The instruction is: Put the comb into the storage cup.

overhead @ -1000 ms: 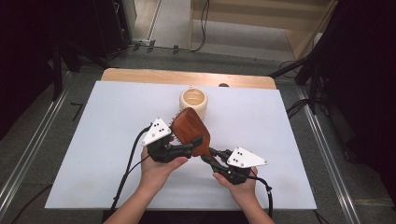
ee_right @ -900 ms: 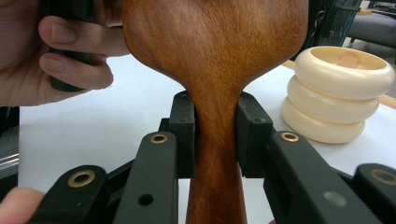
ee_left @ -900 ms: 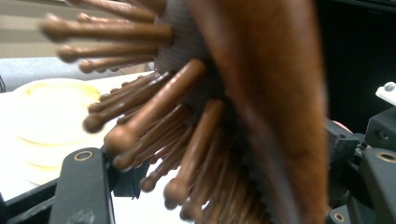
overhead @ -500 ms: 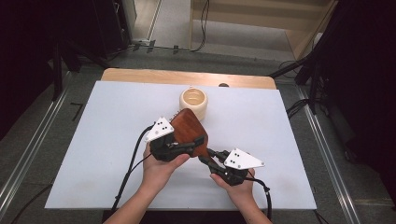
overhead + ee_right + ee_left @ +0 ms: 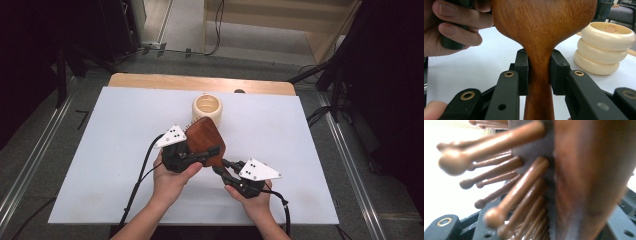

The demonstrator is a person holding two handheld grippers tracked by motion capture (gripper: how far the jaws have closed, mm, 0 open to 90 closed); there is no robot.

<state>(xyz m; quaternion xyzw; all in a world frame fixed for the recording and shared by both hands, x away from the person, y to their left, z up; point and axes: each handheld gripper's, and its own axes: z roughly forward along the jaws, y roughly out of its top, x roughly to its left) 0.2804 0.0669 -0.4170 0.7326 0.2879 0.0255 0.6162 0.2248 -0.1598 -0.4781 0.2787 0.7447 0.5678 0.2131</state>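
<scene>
- Brown wooden paddle hairbrush [image 5: 205, 141] held above the white table [image 5: 100, 150], at its middle, just in front of the cream ribbed ring-stacked cup [image 5: 207, 108].
- Right claw [image 5: 539, 72] clamped on the brush's narrow wooden neck, one black pad pressed against each side.
- Left claw [image 5: 196, 156] just been closing, now gripping across the broad brush head; round-tipped brown bristles [image 5: 499, 185] and the wooden back [image 5: 586, 180] close up in the left gripper view, between its black jaws.
- Brush back turned upward in the high view, handle pointing toward the right hand [image 5: 252, 197].
- Left hand [image 5: 172, 177] wrapped around its gripper's body.
</scene>
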